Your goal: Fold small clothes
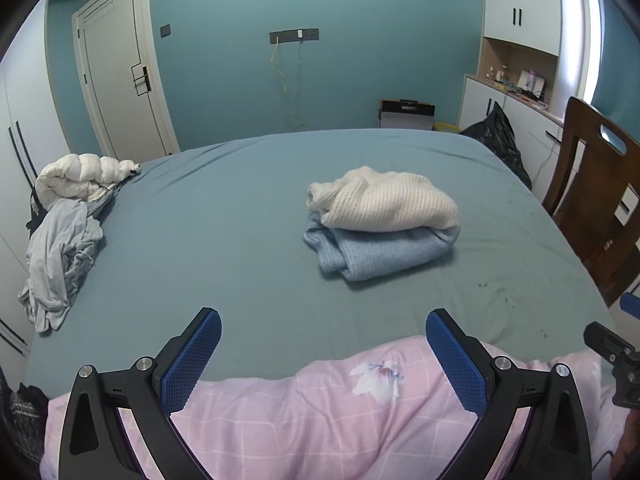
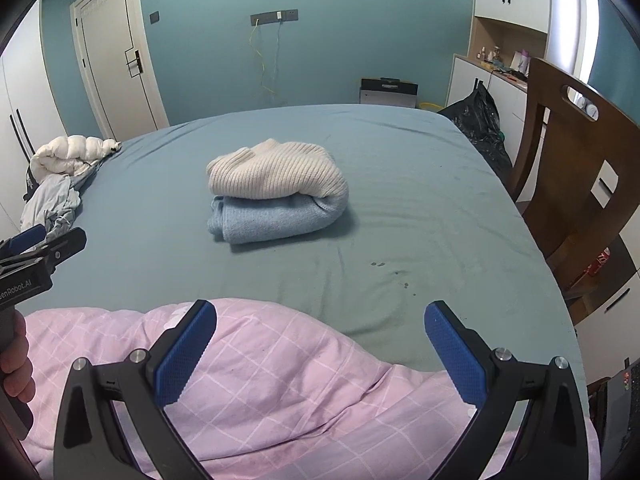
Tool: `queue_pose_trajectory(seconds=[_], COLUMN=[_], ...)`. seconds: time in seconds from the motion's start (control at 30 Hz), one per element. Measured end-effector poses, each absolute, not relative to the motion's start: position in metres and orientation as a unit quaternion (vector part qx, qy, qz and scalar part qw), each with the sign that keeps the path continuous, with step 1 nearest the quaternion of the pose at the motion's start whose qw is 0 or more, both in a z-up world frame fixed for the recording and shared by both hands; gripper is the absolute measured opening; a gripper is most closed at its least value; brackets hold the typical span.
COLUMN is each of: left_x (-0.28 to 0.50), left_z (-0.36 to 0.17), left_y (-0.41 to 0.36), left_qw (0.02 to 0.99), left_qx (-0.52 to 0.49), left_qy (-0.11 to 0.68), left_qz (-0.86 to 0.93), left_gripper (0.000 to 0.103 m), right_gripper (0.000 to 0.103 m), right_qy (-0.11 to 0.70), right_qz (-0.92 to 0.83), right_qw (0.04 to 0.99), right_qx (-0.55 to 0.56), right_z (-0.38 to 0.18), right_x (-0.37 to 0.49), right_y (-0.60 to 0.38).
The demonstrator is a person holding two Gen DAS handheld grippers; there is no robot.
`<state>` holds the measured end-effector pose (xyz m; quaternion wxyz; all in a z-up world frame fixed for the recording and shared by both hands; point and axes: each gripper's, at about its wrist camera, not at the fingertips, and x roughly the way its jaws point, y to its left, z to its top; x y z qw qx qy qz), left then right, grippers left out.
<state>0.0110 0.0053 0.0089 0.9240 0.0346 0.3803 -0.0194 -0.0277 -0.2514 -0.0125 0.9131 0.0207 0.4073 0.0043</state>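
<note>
A folded cream ribbed knit sweater (image 2: pixel 276 174) lies stacked on a folded pale-blue knit sweater (image 2: pixel 272 216). The left gripper (image 1: pixel 322 346) reads "enRobot.AI". Both it and the right gripper (image 2: pixel 320 340) hold nothing, jaws spread.

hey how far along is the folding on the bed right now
Done: a cream sweater lies folded on a folded light blue sweater mid-bed. In hand: nothing; the left gripper and right gripper are both open over the pink quilt. Left: a crumpled grey garment and a white puffer jacket at the bed's left edge.
</note>
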Motion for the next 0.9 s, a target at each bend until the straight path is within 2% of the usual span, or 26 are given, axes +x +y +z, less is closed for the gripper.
queue_pose_trajectory(seconds=[0.9], left_x=[0.014], left_z=[0.000], left_y=[-0.004], left_qw=[0.918], left_qx=[0.045], left_qy=[0.394], left_qz=[-0.020], left_gripper=[0.103], right_gripper=[0.101], right_qy=[0.407], right_qz=[-0.008], right_qw=[0.913], right_qx=[-0.011], right_z=[-0.004], right_x=[-0.038], right_y=[-0.233])
